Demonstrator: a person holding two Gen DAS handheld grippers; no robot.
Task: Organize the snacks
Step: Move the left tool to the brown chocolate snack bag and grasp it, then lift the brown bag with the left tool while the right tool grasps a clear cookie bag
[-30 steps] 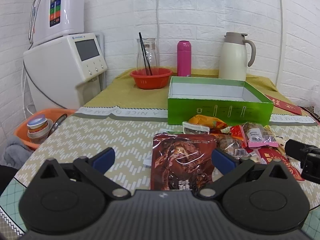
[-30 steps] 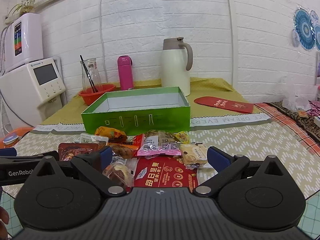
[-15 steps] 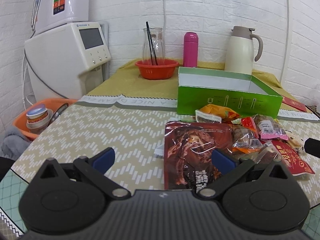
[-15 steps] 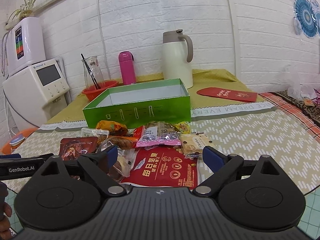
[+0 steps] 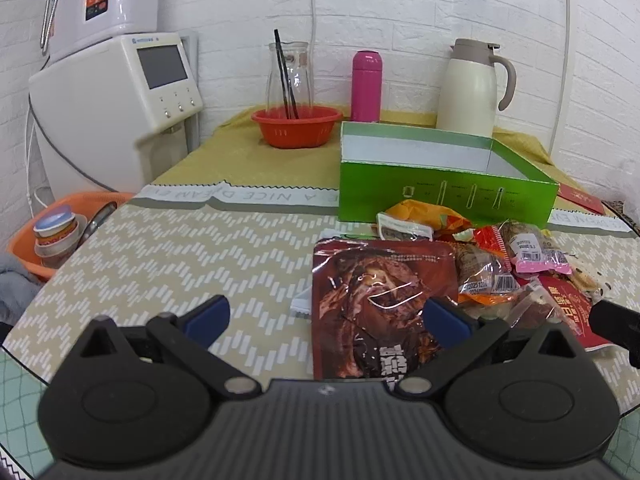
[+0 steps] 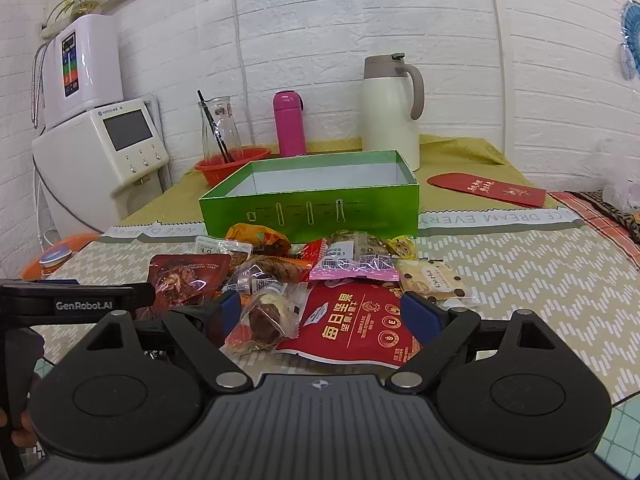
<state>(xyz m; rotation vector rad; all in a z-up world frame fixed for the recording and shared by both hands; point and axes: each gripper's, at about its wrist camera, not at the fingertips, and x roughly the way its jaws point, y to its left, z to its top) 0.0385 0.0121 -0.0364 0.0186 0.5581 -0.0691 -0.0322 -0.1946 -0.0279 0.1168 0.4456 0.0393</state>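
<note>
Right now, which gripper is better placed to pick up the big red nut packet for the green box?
Probably the right gripper: it is open with the red nut packet lying directly between its fingertips. The left gripper, also open, faces the dark brown pouch instead.

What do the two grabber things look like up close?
Both are black plastic. The left gripper and the right gripper each have two round discs, silver pivot screws, a ribbed middle part and blue pads on the fingers. The left one's side reads "GenRobot.AI" in white.
</note>
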